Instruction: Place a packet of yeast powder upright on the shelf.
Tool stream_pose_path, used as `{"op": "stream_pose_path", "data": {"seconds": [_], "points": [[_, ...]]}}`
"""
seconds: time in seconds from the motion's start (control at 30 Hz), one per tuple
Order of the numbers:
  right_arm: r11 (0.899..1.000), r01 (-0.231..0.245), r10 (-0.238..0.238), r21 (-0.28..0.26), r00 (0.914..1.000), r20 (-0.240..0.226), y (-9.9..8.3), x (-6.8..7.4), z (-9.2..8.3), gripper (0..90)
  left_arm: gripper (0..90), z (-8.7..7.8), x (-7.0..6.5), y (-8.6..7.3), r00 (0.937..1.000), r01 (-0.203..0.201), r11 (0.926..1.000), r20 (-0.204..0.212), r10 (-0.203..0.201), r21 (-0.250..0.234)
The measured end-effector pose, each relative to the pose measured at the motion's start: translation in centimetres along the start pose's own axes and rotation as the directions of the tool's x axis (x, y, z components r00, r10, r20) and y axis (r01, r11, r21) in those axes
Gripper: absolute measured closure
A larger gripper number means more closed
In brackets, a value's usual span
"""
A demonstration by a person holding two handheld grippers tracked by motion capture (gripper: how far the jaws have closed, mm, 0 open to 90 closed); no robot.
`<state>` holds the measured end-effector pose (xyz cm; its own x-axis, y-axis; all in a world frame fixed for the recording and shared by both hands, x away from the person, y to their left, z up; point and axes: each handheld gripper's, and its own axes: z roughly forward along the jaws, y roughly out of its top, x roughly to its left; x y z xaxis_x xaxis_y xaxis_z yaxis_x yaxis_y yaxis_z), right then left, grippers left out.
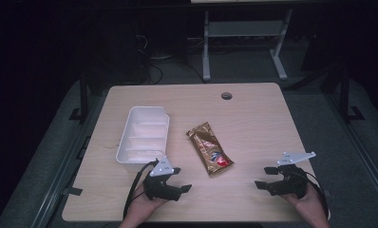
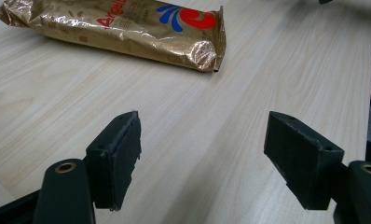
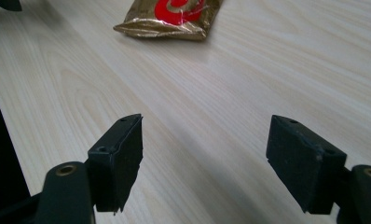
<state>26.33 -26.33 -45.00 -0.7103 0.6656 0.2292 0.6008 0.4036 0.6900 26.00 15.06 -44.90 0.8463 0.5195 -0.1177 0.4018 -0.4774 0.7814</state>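
Crinkled glossy gold foil packet (image 2: 123,28) on pale matt wood-grain table (image 2: 230,107); white plastic tray (image 1: 143,135)

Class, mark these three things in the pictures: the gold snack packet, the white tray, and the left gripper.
gold snack packet (image 1: 209,148), high view, middle of the wrapper.
white tray (image 1: 125,137), high view, left rim.
left gripper (image 1: 181,179), high view, midway between its open fingertips.

Gold snack pkt (image 2: 123,28): top cut off at 12 o'clock in left tool view. Print too small to read from high view. In right tool view, just its end (image 3: 172,16) visible, rest cut off.
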Motion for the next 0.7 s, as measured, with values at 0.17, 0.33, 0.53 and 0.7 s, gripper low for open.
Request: {"op": "stream_pose_path", "data": {"seconds": [0.17,0.33,0.53,0.7], "points": [[1.000,0.010,-0.010,-0.012,1.0000,-0.002,0.8,0.1,0.3,25.9,26.6,0.1,0.0,0.1,1.0000,0.001,1.0000,-0.002,-0.001,-0.001],[0.999,0.026,-0.027,-0.018,0.9996,-0.004,2.4,0.1,1.2,27.0,26.6,0.1,0.1,0.1,1.0000,0.009,1.0000,-0.004,-0.009,-0.003],[0.999,0.030,-0.030,-0.035,0.9995,-0.010,4.4,0.3,2.2,31.7,26.6,0.2,0.2,0.2,0.9999,0.011,0.9999,-0.001,-0.011,-0.005],[0.999,0.039,-0.040,-0.030,0.9992,-0.004,5.9,0.3,3.3,36.4,26.5,0.3,0.2,0.3,0.9999,0.016,0.9999,-0.004,-0.016,-0.004]]}}
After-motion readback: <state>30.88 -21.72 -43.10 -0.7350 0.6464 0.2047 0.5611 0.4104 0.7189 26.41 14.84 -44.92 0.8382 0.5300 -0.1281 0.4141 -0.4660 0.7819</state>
